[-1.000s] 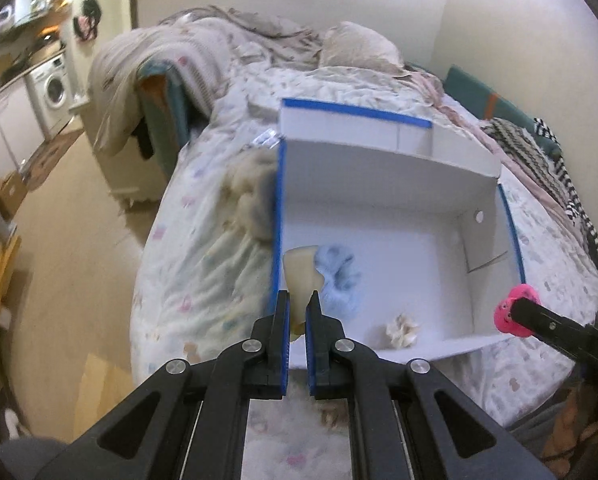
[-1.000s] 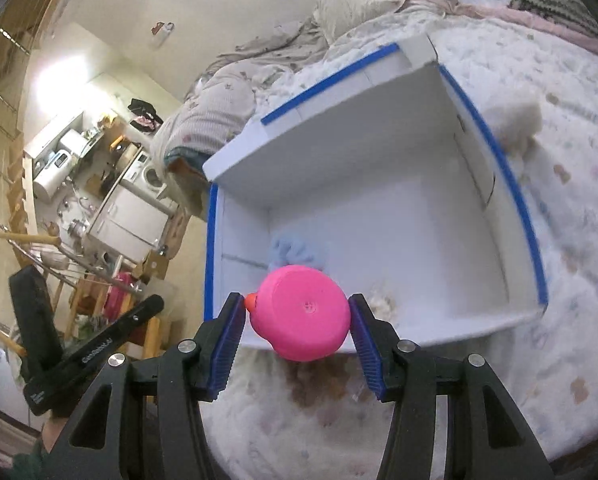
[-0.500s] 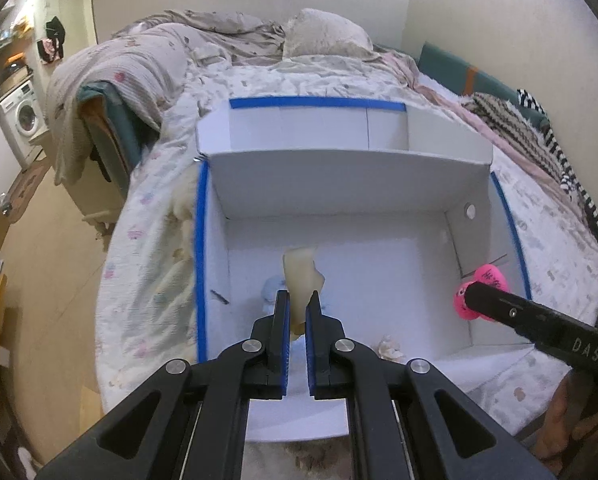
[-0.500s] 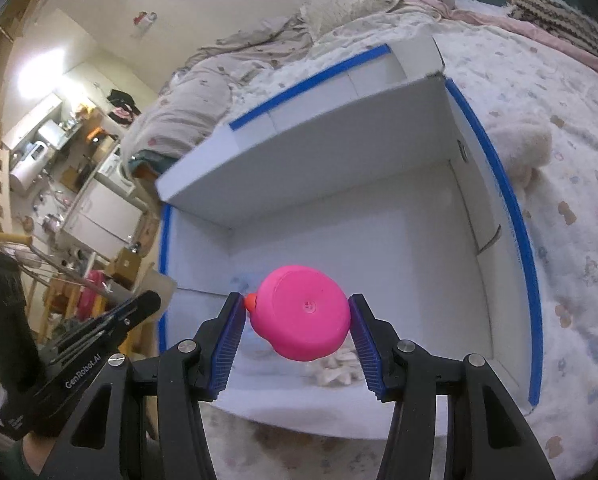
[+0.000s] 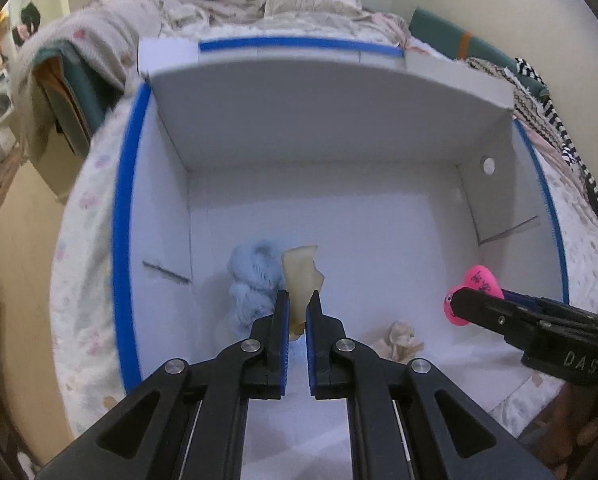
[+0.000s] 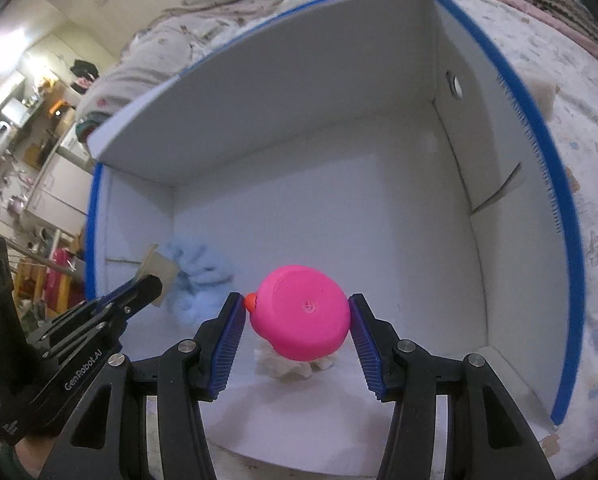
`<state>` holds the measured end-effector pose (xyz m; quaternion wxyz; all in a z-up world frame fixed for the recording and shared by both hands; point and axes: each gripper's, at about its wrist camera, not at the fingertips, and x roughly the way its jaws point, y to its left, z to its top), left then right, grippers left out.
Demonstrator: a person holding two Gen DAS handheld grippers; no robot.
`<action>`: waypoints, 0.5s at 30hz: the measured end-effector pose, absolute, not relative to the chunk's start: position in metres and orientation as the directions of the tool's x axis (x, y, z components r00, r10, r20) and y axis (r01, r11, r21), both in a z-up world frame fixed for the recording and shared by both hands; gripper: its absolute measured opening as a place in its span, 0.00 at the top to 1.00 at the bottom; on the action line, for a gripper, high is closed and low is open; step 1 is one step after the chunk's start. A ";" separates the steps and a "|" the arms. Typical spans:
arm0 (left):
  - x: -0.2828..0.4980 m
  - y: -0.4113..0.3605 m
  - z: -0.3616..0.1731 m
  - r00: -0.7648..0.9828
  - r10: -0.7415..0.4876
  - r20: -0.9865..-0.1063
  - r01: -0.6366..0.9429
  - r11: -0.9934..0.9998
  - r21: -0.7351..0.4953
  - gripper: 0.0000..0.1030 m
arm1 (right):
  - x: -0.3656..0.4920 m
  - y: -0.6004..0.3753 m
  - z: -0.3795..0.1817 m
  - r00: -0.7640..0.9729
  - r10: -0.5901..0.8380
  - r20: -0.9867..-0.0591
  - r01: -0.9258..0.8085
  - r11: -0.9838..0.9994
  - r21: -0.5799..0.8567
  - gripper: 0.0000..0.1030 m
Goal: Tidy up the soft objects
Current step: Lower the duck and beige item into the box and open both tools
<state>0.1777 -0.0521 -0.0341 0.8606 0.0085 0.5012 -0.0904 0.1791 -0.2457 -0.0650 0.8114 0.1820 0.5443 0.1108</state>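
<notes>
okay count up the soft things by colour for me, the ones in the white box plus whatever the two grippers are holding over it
Pink: 1, toy in right hand-held gripper
Beige: 1, piece in left hand-held gripper
Light blue: 1, fluffy item in box
Cream: 1, crumpled item in box
Total: 4

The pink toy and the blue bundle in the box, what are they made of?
Pink toy: probably rubber or soft plastic, smooth with a faint sheen and a moulded mark. Blue bundle: likely fluffy yarn or plush, fuzzy and matte.

Dim indoor light, fisheye warping — blurred edges
</notes>
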 end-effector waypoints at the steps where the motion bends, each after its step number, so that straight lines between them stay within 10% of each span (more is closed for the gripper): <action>1: 0.179 -0.051 -0.038 0.470 -0.149 -0.870 0.159 0.984 -0.082 0.93 | 0.179 -0.243 -0.067 0.376 0.369 -0.850 0.019 0.914 0.405 0.46; 15: 0.185 -0.061 -0.054 0.414 -0.118 -0.903 0.147 0.987 -0.061 0.93 | 0.179 -0.234 -0.088 0.320 0.314 -0.894 0.027 0.940 0.340 0.46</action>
